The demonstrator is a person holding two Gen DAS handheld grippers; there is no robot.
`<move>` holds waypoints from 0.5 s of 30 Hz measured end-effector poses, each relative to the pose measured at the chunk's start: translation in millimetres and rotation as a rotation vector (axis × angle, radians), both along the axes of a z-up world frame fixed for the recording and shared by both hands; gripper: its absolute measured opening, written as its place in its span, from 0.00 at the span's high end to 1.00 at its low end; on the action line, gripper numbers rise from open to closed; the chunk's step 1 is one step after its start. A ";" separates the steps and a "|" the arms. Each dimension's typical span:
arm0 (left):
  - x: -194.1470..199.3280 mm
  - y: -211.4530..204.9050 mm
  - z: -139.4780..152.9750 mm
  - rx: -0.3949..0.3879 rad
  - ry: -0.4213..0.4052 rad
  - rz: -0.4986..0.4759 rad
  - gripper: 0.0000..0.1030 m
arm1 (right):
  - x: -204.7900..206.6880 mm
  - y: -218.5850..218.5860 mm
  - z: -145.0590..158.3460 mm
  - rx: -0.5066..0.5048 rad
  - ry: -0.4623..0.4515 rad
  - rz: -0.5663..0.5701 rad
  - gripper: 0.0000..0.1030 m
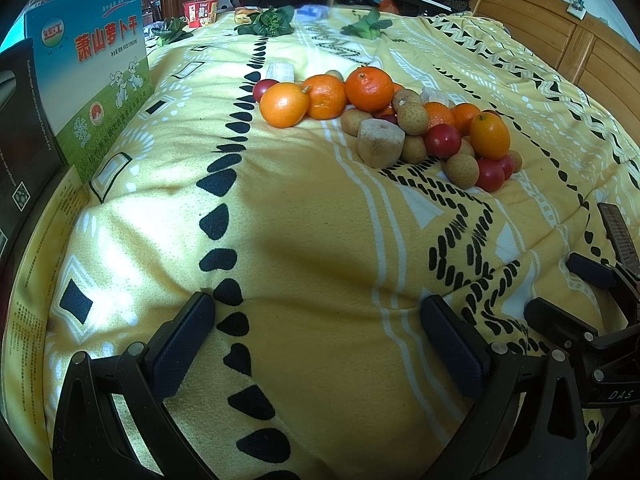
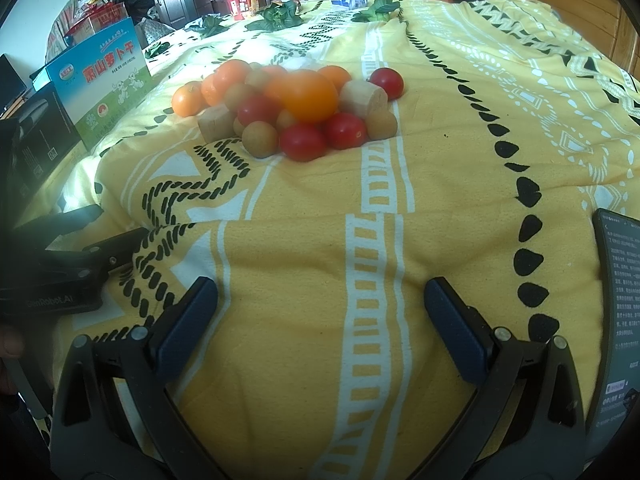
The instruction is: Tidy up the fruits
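1. At the far left, a blue-and-green printed cardboard box (image 1: 94, 76) stands upright on the edge of the yellow patterned blanket (image 1: 304, 240), with a dark black box (image 1: 24, 132) just beside it on its left.
2. The left gripper (image 1: 316, 340) hovers low over bare blanket, its two dark blue padded fingers (image 1: 182, 344) spread wide with nothing between them.
3. Ahead of it, near the middle of the blanket, lies the heap of fruit: three round orange tangerines (image 1: 328, 96) sit together on the heap's left side, a dark red cherry tomato (image 1: 264, 89) touching the leftmost one.
4. A pale beige cut chunk with a flat round face (image 1: 379, 142) rests at the heap's front, with small tan, speckled longan-like fruits (image 1: 412, 118) packed around it.
5. Further right, glossy red cherry tomatoes (image 1: 442, 140) and an oval orange kumquat (image 1: 489, 135) form the heap's right end, all touching one another.
6. The right gripper (image 2: 320, 324) also points at the heap from well back, its fingers wide apart and empty; in its view the red tomatoes (image 2: 303, 142) lie at the near edge of the pile.
7. A dark phone with lit text (image 2: 616, 320) lies on the blanket at the far right.
8. Along the far edge of the blanket sit leafy green vegetables (image 1: 268, 22) and a red instant-noodle cup (image 1: 200, 12).
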State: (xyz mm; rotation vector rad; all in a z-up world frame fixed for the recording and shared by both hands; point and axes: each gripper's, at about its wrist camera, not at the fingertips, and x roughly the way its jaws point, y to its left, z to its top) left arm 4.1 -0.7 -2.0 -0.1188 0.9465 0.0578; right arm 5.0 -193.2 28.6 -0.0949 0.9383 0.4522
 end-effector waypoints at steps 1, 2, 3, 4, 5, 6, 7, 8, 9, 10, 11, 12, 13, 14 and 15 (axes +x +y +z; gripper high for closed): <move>0.0 -0.2 0.2 0.000 0.000 0.000 0.00 | 0.0 0.4 0.2 0.000 0.000 0.000 0.00; 0.0 -0.2 0.2 -0.001 0.000 0.000 0.00 | 0.1 0.0 -0.1 0.000 0.000 0.000 0.00; 0.1 -0.3 0.2 -0.001 -0.001 0.000 0.00 | 1.2 -1.0 -1.2 -0.001 0.000 0.000 0.00; 0.3 -0.7 0.3 -0.002 -0.001 0.000 0.00 | 1.2 -0.9 -1.2 -0.001 0.001 0.000 0.00; 0.1 -1.1 0.6 -0.002 -0.001 0.000 0.00 | 1.2 -1.3 -1.3 -0.001 0.001 0.000 0.00; 0.2 -1.1 0.7 -0.002 -0.001 0.000 0.00 | 1.3 -1.4 -1.5 -0.002 0.001 0.000 0.00; 0.3 -1.4 0.7 -0.001 -0.001 0.000 0.00 | 1.1 -0.9 -1.4 -0.003 0.001 0.000 0.00; 0.2 -0.8 0.6 -0.002 -0.001 0.000 0.00 | 1.0 -0.9 -1.4 -0.002 0.001 0.000 0.00; 0.2 -0.9 0.7 -0.002 -0.001 0.000 0.00 | 0.9 -1.4 -1.6 -0.003 0.001 0.000 0.00; 0.2 -0.9 0.7 -0.002 -0.001 0.000 0.00 | 0.5 -1.5 -1.9 -0.004 0.001 0.000 0.00; 0.2 -0.9 0.7 -0.003 -0.001 0.000 0.00 | 0.5 -1.6 -1.9 -0.004 0.001 0.000 0.00; 0.1 -1.3 0.9 -0.003 -0.002 0.000 0.00 | 0.5 -1.7 -1.9 -0.004 0.001 0.000 0.00; 0.1 -1.6 1.0 -0.004 -0.002 0.000 0.00 | 0.7 -1.1 -1.8 -0.004 0.000 0.000 0.00; 0.0 -1.9 1.1 -0.004 -0.002 0.000 0.00 | 0.4 -1.7 -2.0 -0.004 0.000 0.000 0.00; -0.1 -1.6 1.0 -0.004 -0.002 0.000 0.00 | 0.0 -2.0 -2.3 -0.004 0.000 0.000 0.00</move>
